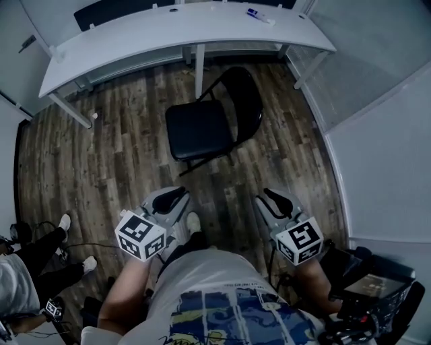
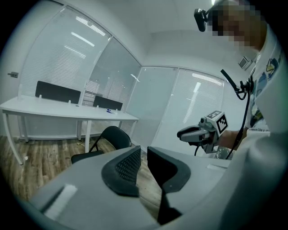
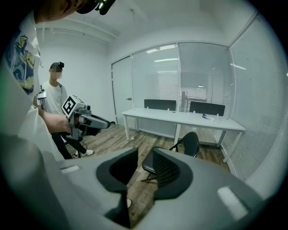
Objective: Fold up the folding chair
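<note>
- Plainly, the folding chair (image 1: 202, 128) was seen standing open on the wooden floor (image 1: 114, 155), with its black seat laid flat and its back (image 1: 244, 101) up.
- The chair was placed just in front of a long white desk (image 1: 182, 27), close to one desk leg (image 1: 199, 67), and it was touched by nothing.
- The left gripper (image 1: 176, 197) was held low in front of the person, well apart from the chair and pointed toward it.
- Its jaws were kept only a little apart, with a thin gap between them, and nothing was held in that gap.
- The right gripper (image 1: 269, 197) was held beside the left one, also well away from the chair.
- Its jaws were spread wider, and nothing was gripped by them; only the floor and the far chair were seen through the gap.
- A cube with black and white squares (image 1: 140, 234) was carried on the back of the left gripper, and one like it on the right.
- A small blue and white thing (image 1: 260, 16) was left lying on the desk top near its right end; what it was could not be told.
- A second person (image 1: 27, 269) in dark trousers and white shoes was seen at the left edge of the head view.
</note>
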`<move>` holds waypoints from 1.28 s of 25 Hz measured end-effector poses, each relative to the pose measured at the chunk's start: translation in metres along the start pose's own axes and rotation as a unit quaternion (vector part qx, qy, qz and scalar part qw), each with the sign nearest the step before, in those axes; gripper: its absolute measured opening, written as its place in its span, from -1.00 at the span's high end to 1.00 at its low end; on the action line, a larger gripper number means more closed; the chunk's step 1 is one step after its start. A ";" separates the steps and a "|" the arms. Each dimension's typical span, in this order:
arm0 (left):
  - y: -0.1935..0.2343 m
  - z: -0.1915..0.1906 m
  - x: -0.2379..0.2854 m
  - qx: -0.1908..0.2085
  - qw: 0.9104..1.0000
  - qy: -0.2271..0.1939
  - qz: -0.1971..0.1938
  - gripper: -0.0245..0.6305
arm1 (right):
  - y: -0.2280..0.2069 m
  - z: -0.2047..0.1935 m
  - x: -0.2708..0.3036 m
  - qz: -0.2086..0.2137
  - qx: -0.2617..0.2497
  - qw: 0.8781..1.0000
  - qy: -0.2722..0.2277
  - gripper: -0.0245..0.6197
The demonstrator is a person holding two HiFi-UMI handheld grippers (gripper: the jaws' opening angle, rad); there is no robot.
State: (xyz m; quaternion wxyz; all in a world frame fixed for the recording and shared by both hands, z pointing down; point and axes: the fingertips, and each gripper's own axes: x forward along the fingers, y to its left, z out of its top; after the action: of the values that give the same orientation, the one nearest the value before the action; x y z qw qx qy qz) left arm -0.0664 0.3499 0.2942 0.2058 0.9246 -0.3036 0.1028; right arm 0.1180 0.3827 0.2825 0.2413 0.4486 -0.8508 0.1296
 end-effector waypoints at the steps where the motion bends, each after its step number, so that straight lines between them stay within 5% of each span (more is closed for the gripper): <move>1: 0.005 0.002 0.001 0.000 1.000 -0.001 0.000 0.78 | -0.001 0.004 0.005 0.000 -0.002 1.000 0.001 0.64; 15: 0.067 0.011 -0.001 0.002 1.000 -0.005 -0.009 0.77 | -0.013 0.050 0.060 -0.026 -0.015 0.999 0.015 0.60; 32: 0.106 0.013 -0.014 -0.013 0.999 -0.018 0.023 0.76 | -0.026 0.071 0.103 -0.022 -0.023 0.999 0.026 0.55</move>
State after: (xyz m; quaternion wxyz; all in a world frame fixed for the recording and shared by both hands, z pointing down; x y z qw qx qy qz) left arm -0.1407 0.2737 0.3122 0.2102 0.9162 -0.3300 0.0867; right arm 0.0691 0.2650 0.2766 0.2767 0.4583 -0.8366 0.1162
